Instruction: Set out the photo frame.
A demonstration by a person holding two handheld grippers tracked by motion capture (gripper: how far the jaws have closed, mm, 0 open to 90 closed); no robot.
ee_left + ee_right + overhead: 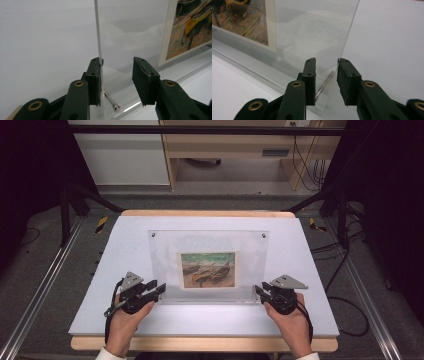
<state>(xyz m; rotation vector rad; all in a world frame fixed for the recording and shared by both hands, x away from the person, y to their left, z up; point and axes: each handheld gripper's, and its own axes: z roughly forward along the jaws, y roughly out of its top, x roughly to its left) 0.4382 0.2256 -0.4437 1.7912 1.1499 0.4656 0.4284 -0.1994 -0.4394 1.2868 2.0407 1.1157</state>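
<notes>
1. Currently the clear acrylic frame (208, 265) is lying flat on the white tabletop (125, 245), centred and nearer its front edge, with a boat picture (208, 269) inside.
2. The left tool (159, 290) is straddling the frame's front left corner; one jaw is touching the sheet's edge, the other standing apart, so it is not gripping.
3. The right tool (258, 291) is bracketing the front right corner, jaws narrow, one touching the edge, not clamped.
4. A metal pin (111, 101) is sitting between each pair of jaws.
</notes>
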